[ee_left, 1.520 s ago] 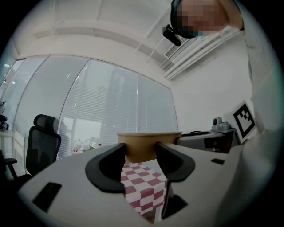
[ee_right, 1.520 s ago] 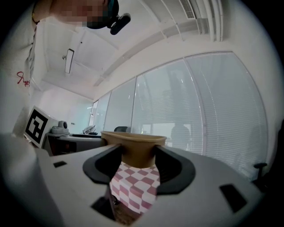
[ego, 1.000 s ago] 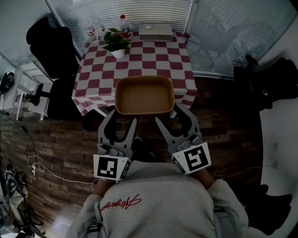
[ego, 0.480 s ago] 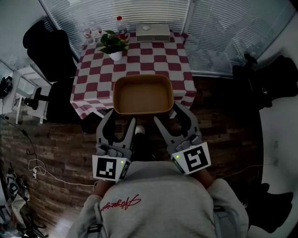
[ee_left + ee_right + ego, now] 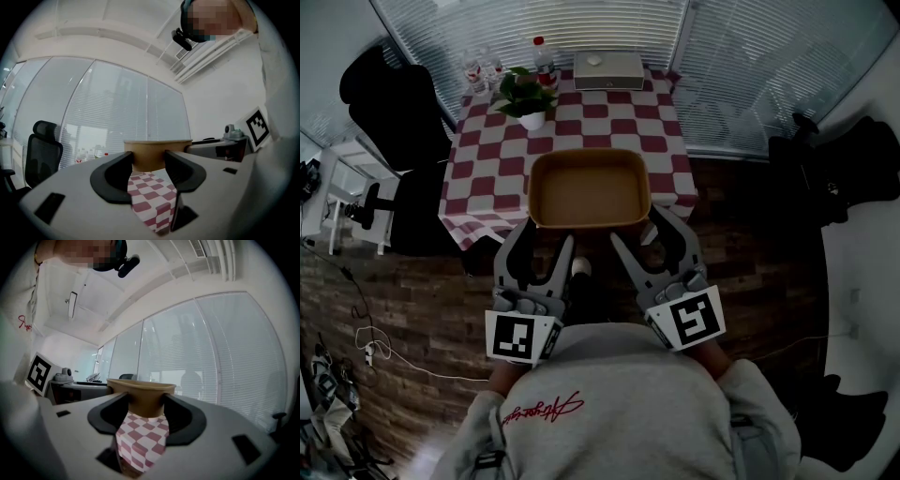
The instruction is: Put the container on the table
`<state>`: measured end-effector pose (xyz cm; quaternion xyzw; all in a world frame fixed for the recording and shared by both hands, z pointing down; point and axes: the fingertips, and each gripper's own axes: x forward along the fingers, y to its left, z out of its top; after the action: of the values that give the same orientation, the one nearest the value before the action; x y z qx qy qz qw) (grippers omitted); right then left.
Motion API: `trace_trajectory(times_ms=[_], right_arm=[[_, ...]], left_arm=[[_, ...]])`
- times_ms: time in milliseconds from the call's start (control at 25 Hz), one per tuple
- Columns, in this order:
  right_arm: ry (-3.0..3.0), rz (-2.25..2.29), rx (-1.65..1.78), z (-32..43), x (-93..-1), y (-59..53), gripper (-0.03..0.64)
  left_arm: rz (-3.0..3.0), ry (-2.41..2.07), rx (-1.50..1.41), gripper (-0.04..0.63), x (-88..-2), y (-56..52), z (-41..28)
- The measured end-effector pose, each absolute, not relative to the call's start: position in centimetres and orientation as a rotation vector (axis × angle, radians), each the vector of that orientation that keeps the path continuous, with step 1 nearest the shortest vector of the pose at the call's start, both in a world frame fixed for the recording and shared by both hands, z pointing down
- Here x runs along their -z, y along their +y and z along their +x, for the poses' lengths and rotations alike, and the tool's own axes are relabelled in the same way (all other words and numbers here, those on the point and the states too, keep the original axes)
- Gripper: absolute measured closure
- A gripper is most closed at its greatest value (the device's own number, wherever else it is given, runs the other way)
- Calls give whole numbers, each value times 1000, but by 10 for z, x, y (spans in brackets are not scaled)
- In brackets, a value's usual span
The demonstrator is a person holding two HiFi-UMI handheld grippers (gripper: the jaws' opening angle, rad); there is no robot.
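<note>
Two hand-held grippers [image 5: 546, 236] [image 5: 639, 230], one brown container [image 5: 589, 192], one checkered table [image 5: 581, 127], one potted plant [image 5: 525, 94].

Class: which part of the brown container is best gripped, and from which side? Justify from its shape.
The near long wall, from the carrier's side. The container is wide, shallow and open, so jaws can straddle its thin wall; the left claw and right claw, spaced toward the corners, should hold it level.

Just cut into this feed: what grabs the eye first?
A tan container, gripped at its near wall by the left gripper and right gripper, hangs mid-frame over the near edge of a red-checked table. A potted plant stands at the table's far left.
</note>
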<state>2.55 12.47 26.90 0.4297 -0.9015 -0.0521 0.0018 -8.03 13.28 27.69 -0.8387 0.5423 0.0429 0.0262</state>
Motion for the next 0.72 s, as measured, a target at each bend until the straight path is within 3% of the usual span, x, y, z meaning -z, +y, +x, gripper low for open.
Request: trace_trajectory(times_ms=[720], right_arm=[[-2763, 1451, 176, 35, -267, 41, 385]], left_arm=[[-2653, 1576, -156, 374, -274, 41, -71]])
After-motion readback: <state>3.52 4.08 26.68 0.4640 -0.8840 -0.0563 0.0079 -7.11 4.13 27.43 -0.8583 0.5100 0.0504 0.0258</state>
